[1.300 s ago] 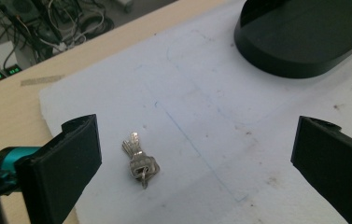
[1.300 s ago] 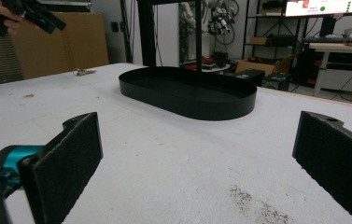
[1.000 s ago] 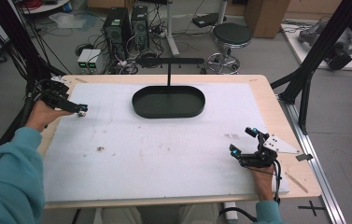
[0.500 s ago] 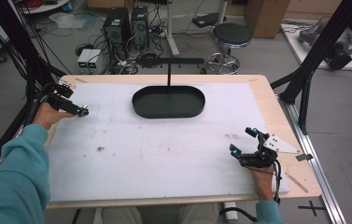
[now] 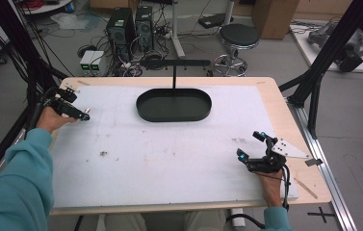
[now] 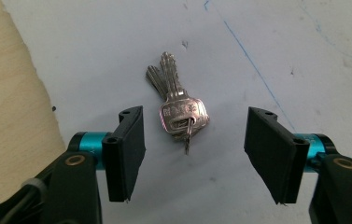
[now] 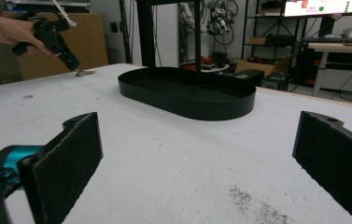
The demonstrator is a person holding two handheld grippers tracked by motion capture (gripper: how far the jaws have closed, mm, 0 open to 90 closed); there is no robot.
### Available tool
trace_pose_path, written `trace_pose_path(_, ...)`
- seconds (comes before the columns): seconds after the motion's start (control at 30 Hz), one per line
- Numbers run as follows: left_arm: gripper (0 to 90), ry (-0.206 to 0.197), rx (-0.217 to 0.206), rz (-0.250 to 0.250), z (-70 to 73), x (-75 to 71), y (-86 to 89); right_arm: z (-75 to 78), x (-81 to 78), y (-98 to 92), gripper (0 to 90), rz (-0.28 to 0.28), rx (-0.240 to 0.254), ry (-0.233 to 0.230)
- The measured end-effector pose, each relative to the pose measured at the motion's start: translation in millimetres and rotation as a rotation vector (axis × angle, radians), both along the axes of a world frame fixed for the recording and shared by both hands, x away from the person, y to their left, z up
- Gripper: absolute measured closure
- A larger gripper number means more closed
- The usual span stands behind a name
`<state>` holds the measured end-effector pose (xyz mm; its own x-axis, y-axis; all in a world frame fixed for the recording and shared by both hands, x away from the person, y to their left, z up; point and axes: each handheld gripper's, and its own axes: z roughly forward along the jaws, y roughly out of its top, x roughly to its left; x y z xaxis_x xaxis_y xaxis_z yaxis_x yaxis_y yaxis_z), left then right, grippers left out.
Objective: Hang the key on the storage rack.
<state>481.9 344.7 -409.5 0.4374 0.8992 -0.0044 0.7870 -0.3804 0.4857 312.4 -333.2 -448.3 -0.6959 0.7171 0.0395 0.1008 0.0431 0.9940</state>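
Left gripper (image 6: 194, 142) I've moved fwd over keys (image 6: 177, 108), jaws apart, right gripper (image 7: 197, 163) unmoved, jaws wide, near tray (image 7: 187, 92).

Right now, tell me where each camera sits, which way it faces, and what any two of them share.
High view: above the person's side, looking forward and down on the table; both forearms, left gripper and right gripper show.
Left gripper view: on the left gripper, facing down at the keys between its open jaws.
Right gripper view: on the right gripper, low, facing across the table.
Shared: the high and right gripper views both show the black tray and the left gripper.
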Motion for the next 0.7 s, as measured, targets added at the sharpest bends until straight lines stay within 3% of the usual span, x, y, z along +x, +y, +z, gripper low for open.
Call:
trace_pose_path(0.2, 52.6, 0.025, 0.025, 0.035, -1.6, 0.6, -0.3, -0.1, 0.1, 0.2, 0.7, -0.001, 0.000, -0.002)
trace_pose_path(0.7, 74.3, 0.050, 0.058, 0.058, -5.2, 2.4, -3.4, -0.1, 0.0, -0.3, 0.7, -0.003, 0.007, 0.007)
